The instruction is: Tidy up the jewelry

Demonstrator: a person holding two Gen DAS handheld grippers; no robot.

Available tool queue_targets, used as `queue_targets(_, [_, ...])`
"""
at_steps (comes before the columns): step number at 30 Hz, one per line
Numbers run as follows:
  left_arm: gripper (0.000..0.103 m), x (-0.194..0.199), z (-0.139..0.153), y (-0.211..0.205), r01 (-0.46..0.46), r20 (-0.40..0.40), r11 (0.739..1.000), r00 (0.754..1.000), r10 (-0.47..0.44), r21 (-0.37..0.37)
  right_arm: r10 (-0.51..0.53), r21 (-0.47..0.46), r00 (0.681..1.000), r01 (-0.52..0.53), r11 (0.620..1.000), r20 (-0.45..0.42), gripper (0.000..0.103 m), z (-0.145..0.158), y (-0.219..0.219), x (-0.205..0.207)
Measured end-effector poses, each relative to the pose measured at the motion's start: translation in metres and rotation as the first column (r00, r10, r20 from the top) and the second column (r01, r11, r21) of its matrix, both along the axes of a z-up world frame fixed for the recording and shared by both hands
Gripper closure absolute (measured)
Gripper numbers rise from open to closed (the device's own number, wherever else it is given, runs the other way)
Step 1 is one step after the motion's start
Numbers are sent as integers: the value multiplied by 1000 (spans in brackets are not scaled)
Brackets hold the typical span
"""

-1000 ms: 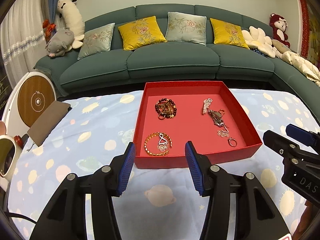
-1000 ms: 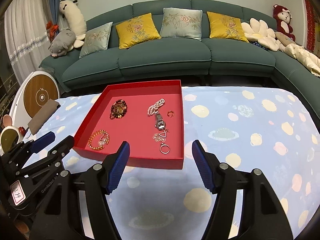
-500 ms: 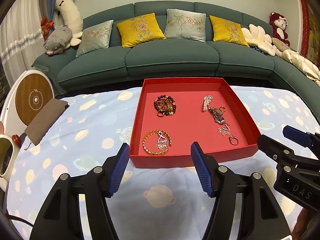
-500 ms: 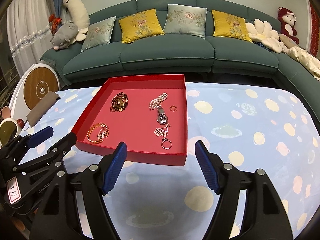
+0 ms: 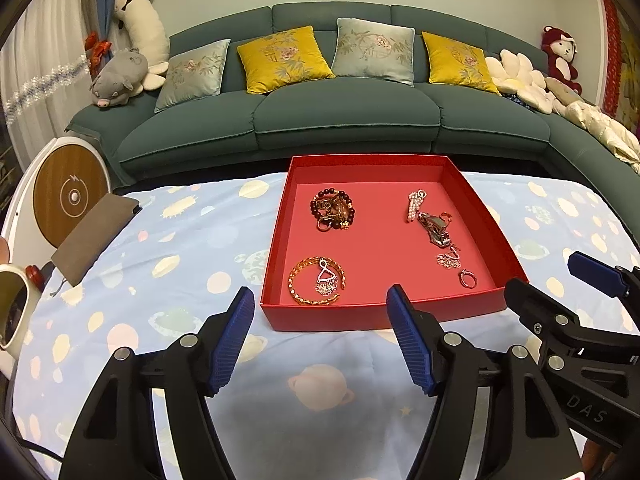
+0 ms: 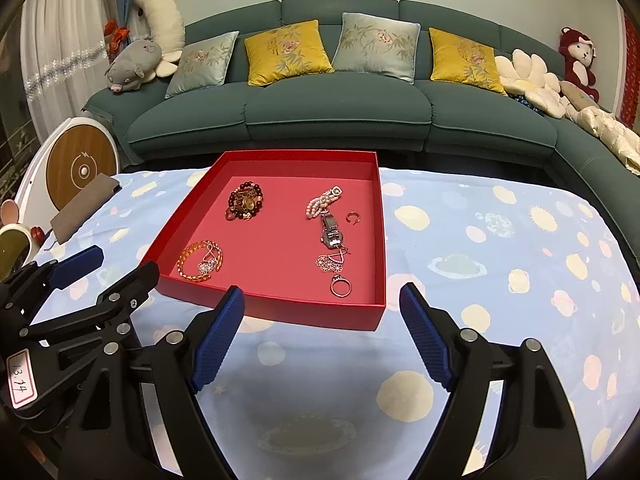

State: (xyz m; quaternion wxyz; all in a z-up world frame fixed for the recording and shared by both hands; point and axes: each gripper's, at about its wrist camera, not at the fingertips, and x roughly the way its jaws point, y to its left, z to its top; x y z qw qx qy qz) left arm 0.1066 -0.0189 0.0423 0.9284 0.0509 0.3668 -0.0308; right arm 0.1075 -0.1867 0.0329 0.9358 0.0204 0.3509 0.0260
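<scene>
A red tray (image 5: 372, 316) (image 6: 280, 308) sits on a blue patterned cloth. In it lie a dark bead bracelet (image 5: 332, 209) (image 6: 245, 201), a gold bracelet with a silver pendant (image 5: 318, 281) (image 6: 200, 262), a pearl bracelet (image 5: 415, 205) (image 6: 323, 202), a watch (image 5: 435, 229) (image 6: 331, 232), a silver ring (image 5: 467, 279) (image 6: 341, 287) and a small hoop (image 6: 353, 217). My left gripper (image 5: 320, 336) is open and empty, just short of the tray's near wall. My right gripper (image 6: 320, 332) is open and empty, near the tray's near right corner.
A brown pouch (image 5: 96, 232) lies at the cloth's left edge, by a round white and wood device (image 5: 68, 196). A teal sofa (image 5: 340, 116) with cushions and plush toys runs behind the table. Open cloth lies right of the tray (image 6: 500, 248).
Both grippers have drawn back a little from the tray and their jaws have opened somewhat wider. The jewelry in the tray has not moved.
</scene>
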Motion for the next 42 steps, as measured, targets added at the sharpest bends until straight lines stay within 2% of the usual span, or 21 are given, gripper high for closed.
queue_targets(34, [36,-7,3,-2,-36,21,999,999,36,21,-7,-4,1000,7,1000,22,26,2,4,-3])
queue_targets(42, [35,-4,2,-1,-54,7,997,999,54,48,2,-7,1000,-2,1000,18,26,1,7,-4])
